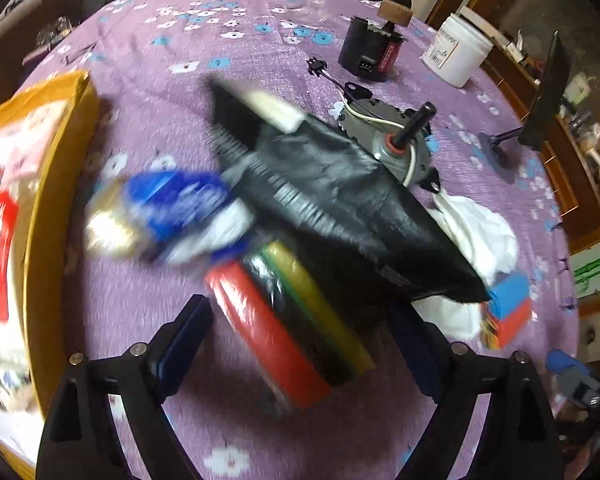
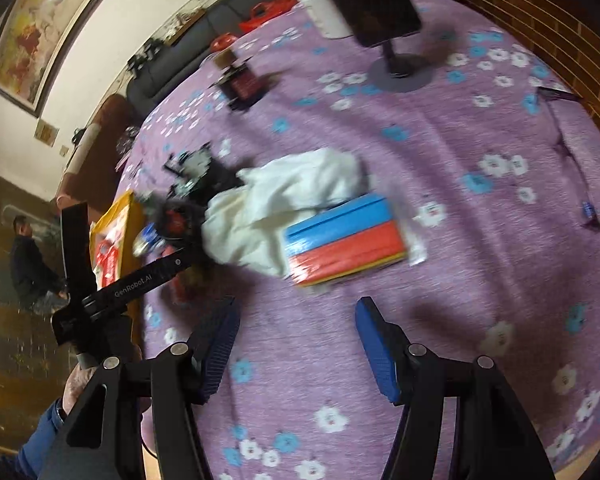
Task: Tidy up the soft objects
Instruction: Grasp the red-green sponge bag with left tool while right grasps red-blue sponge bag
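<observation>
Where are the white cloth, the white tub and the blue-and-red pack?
white cloth (image 2: 296, 196), right wrist view, middle of its crumpled folds
white tub (image 1: 458, 50), left wrist view, its side wall
blue-and-red pack (image 2: 346, 236), right wrist view, its top face

Crumpled white cloth (image 2: 288, 208) lies on desk (image 2: 460, 168), touching a wrapped blue-red sponge pack (image 2: 346, 236). Black plastic bag (image 1: 340, 208) drapes over red-yellow-green sponge pack (image 1: 292, 320); blurred blue-white packet (image 1: 180, 212) beside.

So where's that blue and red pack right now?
The blue and red pack lies on the purple tablecloth just ahead of the open right gripper, touching the white cloth on its left.
</observation>
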{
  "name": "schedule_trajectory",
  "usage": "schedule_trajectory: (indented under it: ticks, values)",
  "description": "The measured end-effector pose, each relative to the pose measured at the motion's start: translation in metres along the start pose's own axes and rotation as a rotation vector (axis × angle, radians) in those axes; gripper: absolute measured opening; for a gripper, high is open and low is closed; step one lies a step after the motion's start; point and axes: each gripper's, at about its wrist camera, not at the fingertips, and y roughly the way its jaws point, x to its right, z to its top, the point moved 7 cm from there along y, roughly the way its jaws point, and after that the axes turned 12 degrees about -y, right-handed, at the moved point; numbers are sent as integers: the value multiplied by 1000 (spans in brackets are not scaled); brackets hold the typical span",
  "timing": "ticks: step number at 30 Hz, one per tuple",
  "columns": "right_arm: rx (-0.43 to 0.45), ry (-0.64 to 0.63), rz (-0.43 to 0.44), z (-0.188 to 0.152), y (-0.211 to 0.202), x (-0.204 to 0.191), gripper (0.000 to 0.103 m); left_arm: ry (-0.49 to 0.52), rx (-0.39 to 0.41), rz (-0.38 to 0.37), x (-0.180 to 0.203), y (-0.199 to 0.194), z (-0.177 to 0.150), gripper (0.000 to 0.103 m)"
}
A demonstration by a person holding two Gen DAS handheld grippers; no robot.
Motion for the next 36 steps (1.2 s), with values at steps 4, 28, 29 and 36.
schedule_trajectory:
  ticks: [4, 28, 29, 36]
  values:
    - [9, -4, -40, 14, 0, 22, 64, 76, 45, 65, 1, -1, -3, 72]
    - [-180, -268, 53, -37, 39, -18, 65, 225, 36, 83, -24, -27, -63, 56]
    - [-167, -296, 35, -36, 38, -21, 67, 226, 35, 83, -24, -27, -64, 56]
    - [-118, -637, -121, -22, 49, -56, 78, 269, 12, 96, -15, -18, -59, 79]
